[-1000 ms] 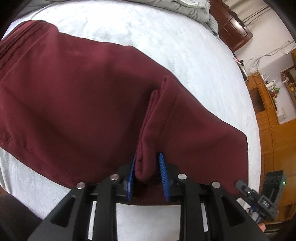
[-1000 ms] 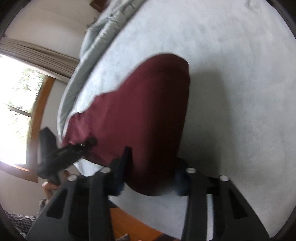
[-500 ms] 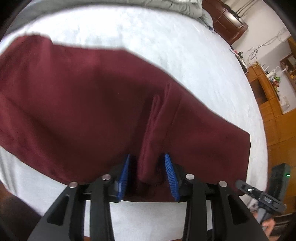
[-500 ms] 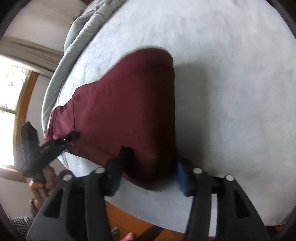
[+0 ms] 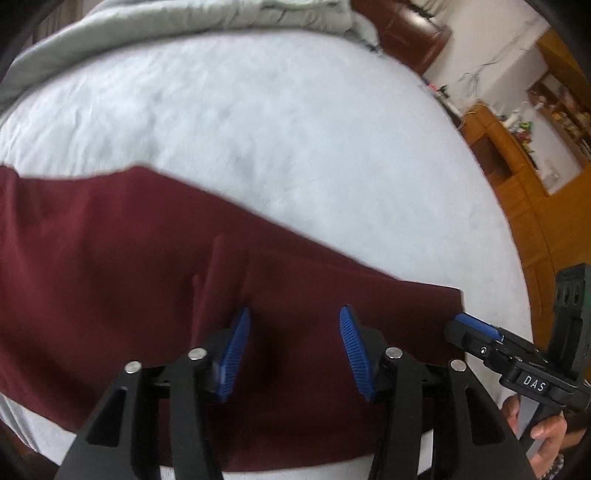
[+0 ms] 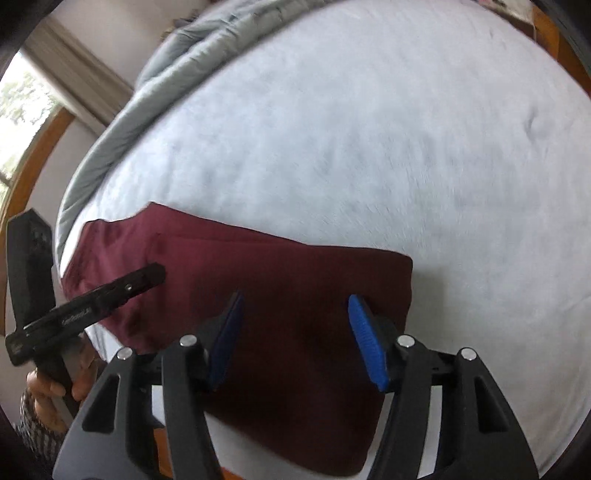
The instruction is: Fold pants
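left gripper (image 5: 293, 350): fingers spread wide, blue pads apart, nothing between them; hangs over the pants, contact with cloth can't be told
right gripper (image 6: 295, 341): fingers wide apart too, holding nothing; pants under the gap
pants (image 5: 110, 280): maroon, lying flat on the bed, running left to right under both sets of fingers; near edge hangs close to the bed's front edge
crease (image 5: 212, 273): small raised ridge in the cloth just ahead of the left gripper's left finger
pants end (image 6: 400, 284): squared-off end just right of the right gripper's right finger; cloth reaches past it only a little
bed (image 5: 280, 122): pale grey-white cover, bare stretch ahead of both sets of fingers
duvet (image 5: 177, 22): grey, bunched along the far edge of the bed, well ahead of the fingers
other-view gripper: right gripper shows at far right in the left wrist view, tip near the pants corner; left gripper shows at left in the right wrist view, tip over the cloth
cabinet (image 5: 517, 173): wooden, far right beyond the bed
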`<state>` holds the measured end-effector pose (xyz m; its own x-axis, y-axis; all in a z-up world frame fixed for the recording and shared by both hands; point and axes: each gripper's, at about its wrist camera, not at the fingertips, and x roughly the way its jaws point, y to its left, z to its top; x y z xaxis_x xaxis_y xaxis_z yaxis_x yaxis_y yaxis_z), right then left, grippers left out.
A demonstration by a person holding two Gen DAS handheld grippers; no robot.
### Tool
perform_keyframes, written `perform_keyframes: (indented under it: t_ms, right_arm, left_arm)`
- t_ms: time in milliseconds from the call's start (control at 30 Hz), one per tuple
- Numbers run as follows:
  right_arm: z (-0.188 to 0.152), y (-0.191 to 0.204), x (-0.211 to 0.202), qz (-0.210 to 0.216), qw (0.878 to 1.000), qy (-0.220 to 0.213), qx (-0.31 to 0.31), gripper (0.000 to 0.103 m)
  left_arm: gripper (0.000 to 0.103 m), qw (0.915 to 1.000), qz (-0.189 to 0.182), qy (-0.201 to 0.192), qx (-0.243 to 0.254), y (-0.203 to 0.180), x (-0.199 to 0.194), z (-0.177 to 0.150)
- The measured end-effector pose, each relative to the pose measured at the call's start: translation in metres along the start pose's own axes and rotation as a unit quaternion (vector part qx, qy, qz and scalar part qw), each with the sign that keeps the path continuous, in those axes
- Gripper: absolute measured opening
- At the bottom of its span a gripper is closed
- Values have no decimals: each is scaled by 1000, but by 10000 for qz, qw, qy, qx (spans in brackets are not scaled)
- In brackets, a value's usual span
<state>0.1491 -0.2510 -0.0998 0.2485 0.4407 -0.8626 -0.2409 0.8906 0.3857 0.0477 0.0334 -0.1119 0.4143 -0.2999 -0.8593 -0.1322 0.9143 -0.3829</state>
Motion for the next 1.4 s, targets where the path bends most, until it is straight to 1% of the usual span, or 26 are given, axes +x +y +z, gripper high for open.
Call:
perform_keyframes:
  t_ms: [33,100,167,267,300,333,400,500,567,633,667,700,733,767,800,833,867,900,967,1000,1067,1133,1233,1267,1333,1400]
  right_arm:
    - [1,-5,7,26,9999,76,96,53]
    - [0,-12,13,133,9997,44,221,53]
    - [-1,-9,8,110,9998,5,176,53]
    - [-6,-1,-9,178,9996,-166,161,57]
    - [-8,1,-14,202,9994,-216,161,58]
    - [-11,2,-18,205,9994,-236,151,58]
    - [-18,5,-15,148,9997,-138,120,58]
    - [-24,-2,6,115,9997,65,213,59]
    - [-24,-1,5,157,9997,-1,210,59]
    - [-25,1,-10,289,9991,-125,273,59]
    - [-27,2,-16,360,9988,-171,288,60]
    - [-28,5,-24,416,9985,-237,283,63]
    - [-32,8,-33,445,9981,-333,264,68]
    - [-36,11,-40,478,9978,-401,238,71]
    - [-40,14,-45,516,9975,-439,215,71]
    - [-45,17,-49,556,9972,-462,199,72]
    - [-51,21,-51,611,9968,-481,207,74]
    - [-54,23,-51,640,9965,-483,240,81]
    - [-61,30,-48,652,9963,-492,259,88]
    - [-61,34,-47,639,9964,-502,238,90]
    - [-60,41,-40,587,9971,-452,190,91]
    - [-60,45,-30,503,9980,-297,234,91]
    - [-60,48,-17,526,9980,-135,325,91]
    - [-61,48,-12,489,9982,-94,330,91]
    - [-62,50,-7,381,9988,-58,307,91]
    - [-62,51,-4,326,9991,-83,250,91]
  left_arm:
    - [40,10000,-25,76,-50,4,7,0]
    - [33,9999,-59,84,-135,12,10,-3]
    - [33,9997,-105,91,-183,8,6,-3]
    - [40,9998,-94,-47,-185,4,-9,-6]
    - [45,9998,-70,-91,-154,3,-8,-5]
    - [47,9999,-41,-116,-105,1,-6,-8]
    - [46,10000,23,-59,-37,1,4,-14]
    - [46,9999,103,-86,80,-2,10,-13]
    - [47,9999,88,-75,77,-4,5,-12]
    - [48,10000,3,-44,34,0,-8,-10]
    - [51,9999,54,-79,31,4,-16,-11]
    - [66,9998,127,-133,39,8,-25,-12]
    - [84,9995,223,-210,47,14,-36,-15]
    - [91,9990,319,-300,53,20,-49,-18]
    - [98,9980,456,-428,66,32,-65,-22]
    - [99,9972,564,-482,60,41,-75,-25]
    - [99,9958,765,-505,-12,60,-90,-31]
    - [99,9949,870,-494,-97,73,-98,-35]
    - [99,9929,992,-455,-480,108,-116,-43]
    - [99,9903,1029,-474,-799,131,-127,-49]
    - [99,9825,1139,-538,-1371,174,-143,-61]
    - [99,9750,1231,-569,-1760,206,-151,-71]
    - [98,9674,1109,-653,-2180,239,-153,-78]
    - [98,9633,1018,-652,-2398,252,-151,-79]
    - [97,9604,769,-714,-2582,266,-147,-78]
    - [97,9567,621,-758,-2739,278,-143,-76]
